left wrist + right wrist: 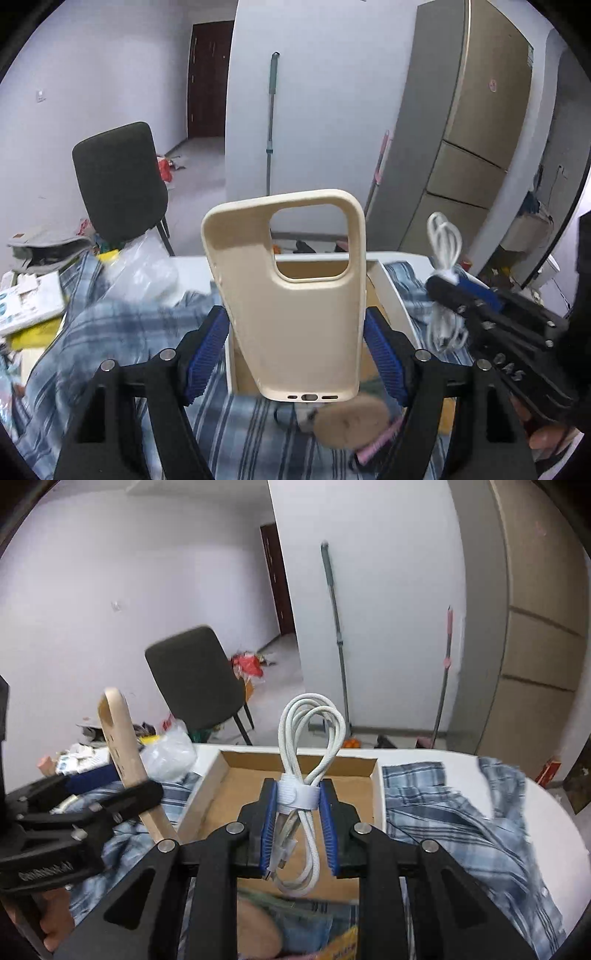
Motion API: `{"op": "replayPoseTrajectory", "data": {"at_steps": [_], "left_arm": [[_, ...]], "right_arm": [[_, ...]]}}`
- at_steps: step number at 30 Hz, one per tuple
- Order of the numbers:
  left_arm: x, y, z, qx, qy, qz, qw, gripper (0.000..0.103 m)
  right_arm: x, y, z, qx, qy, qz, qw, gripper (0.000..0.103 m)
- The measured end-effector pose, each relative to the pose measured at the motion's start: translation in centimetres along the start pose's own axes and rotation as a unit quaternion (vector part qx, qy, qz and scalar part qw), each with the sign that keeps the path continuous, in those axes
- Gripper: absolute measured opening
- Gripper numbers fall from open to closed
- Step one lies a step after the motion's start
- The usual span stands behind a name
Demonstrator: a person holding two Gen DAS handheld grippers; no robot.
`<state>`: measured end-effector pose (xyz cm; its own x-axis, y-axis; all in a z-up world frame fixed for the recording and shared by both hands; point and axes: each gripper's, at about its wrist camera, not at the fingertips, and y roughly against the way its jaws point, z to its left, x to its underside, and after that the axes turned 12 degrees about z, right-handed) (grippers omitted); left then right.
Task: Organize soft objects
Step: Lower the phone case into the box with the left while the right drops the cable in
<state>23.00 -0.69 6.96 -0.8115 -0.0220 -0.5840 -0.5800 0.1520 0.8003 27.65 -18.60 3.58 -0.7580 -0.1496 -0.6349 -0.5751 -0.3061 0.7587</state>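
White worktop (517,771) w/ rounded edge, mostly covered by a rumpled blue plaid cloth (454,823). Open cardboard box (376,786), white outside, brown inside, sits on it between the folds of cloth. At the left end: clear plastic bag (170,753), papers and small packs, all blurred. Tan round soft item (351,424) and something pink lie near the bottom edge of the left wrist view, too blurred to name.

Room: pale walls, dark chair (199,679) behind the worktop, dark door (208,79) down a hallway, red litter on the floor. Mop handle (271,122) leans on a white wall, pink-handled stick beside it, tall grey-beige cabinet (480,122) to the right.

Left claw (297,354) is clamped on a cream phone case (295,288), pads on its two long edges, case upright, camera cutout at top, raised above the box. Right claw (297,830) is closed on a coiled white cable (306,794) bound w/ a white strap, loops sticking up above the pads, also above the box. Both claws tilt downward, side by side, close but apart. A hand (55,919) shows under the left claw's grip.
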Motion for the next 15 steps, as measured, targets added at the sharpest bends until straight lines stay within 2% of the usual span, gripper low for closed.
{"op": "replayPoseTrajectory", "data": {"at_steps": [3,6,8,12,15], "left_arm": [[-1.5,-2.6,0.5,-0.009,0.002,-0.007,0.9999,0.076],[-2.7,-6.0,0.6,-0.028,-0.015,0.006,0.9995,0.076],[-3.1,-8.3,0.8,-0.042,-0.024,0.027,0.9984,0.076],[-2.8,-11.4,0.6,-0.047,-0.046,0.069,0.9955,0.076],[-2.2,-13.0,-0.1,-0.067,-0.062,0.097,0.9911,0.077]], "right_arm": [[-0.1,-3.5,-0.7,0.01,-0.002,0.028,1.0,0.022],[0.8,-6.2,-1.3,0.012,-0.005,0.063,0.998,0.022],[1.5,-7.3,-1.3,0.014,0.002,0.081,0.997,0.022],[2.2,-8.2,-1.3,0.018,0.014,0.106,0.994,0.022],[2.4,-8.0,-1.3,0.008,0.011,0.109,0.994,0.023]]}}
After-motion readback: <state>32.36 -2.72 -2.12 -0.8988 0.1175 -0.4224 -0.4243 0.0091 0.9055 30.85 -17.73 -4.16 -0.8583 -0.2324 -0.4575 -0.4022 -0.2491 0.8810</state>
